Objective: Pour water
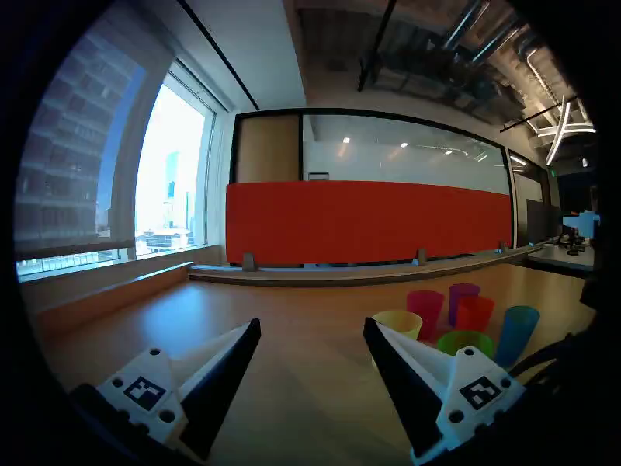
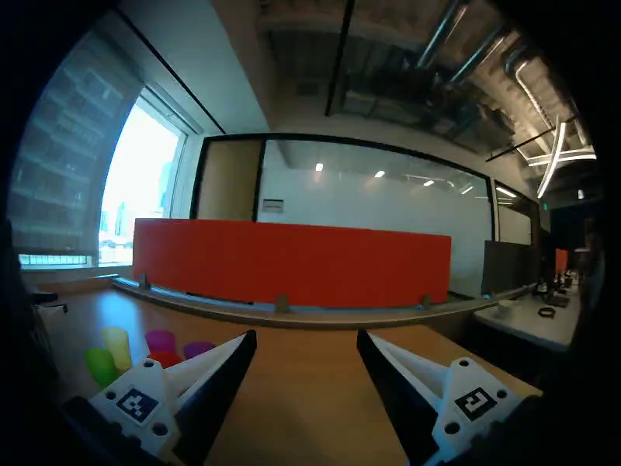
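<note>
The left gripper (image 1: 310, 325) hangs low over the wooden counter (image 1: 310, 404). Its jaws stand wide apart with nothing between them but bare wood. Just ahead and off to the right in the left gripper view, a cluster of plastic cups stands upright on the counter. A yellow cup (image 1: 397, 322) is nearest that side's finger, with a pink cup (image 1: 425, 305) just behind it. Further right a purple cup (image 1: 463, 293) and an orange cup (image 1: 475, 312) stand close together, a green cup (image 1: 464, 342) sits in front of them, and a blue cup (image 1: 518, 330) is at the far right of the group. I cannot tell whether any of them holds water.

The right gripper (image 2: 305, 335) is also low over the counter, its jaws spread and empty. In the right gripper view the same cups sit well off to the left, partly hidden behind that side's finger.

A long red partition (image 1: 365, 221) runs along the counter's far edge with a glass wall above it. A bright window (image 1: 167, 186) fills the left side of the room.
</note>
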A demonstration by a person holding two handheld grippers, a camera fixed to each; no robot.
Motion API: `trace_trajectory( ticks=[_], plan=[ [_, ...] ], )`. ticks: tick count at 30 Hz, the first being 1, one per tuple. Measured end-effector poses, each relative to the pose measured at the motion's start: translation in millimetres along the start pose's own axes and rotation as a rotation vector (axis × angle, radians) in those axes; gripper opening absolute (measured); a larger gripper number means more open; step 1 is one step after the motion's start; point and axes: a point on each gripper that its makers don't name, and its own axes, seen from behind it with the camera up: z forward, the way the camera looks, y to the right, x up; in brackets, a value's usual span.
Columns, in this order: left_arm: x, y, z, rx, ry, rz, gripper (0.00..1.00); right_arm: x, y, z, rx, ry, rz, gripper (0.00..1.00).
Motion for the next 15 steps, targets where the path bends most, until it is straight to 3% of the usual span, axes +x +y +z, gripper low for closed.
trace_trajectory(
  ticks=[6, 15],
  plan=[
    [0, 0.0, 0.1, 0.0, 0.0, 0.0, 0.99, -10, -6, -0.6, 0.016, 0.019, 0.002, 1.0],
    [0, 0.5, -0.2, 0.0, 0.0, 0.0, 0.99, -24, 2, -1.0, -0.008, 0.026, 0.028, 1.0]
  ],
)
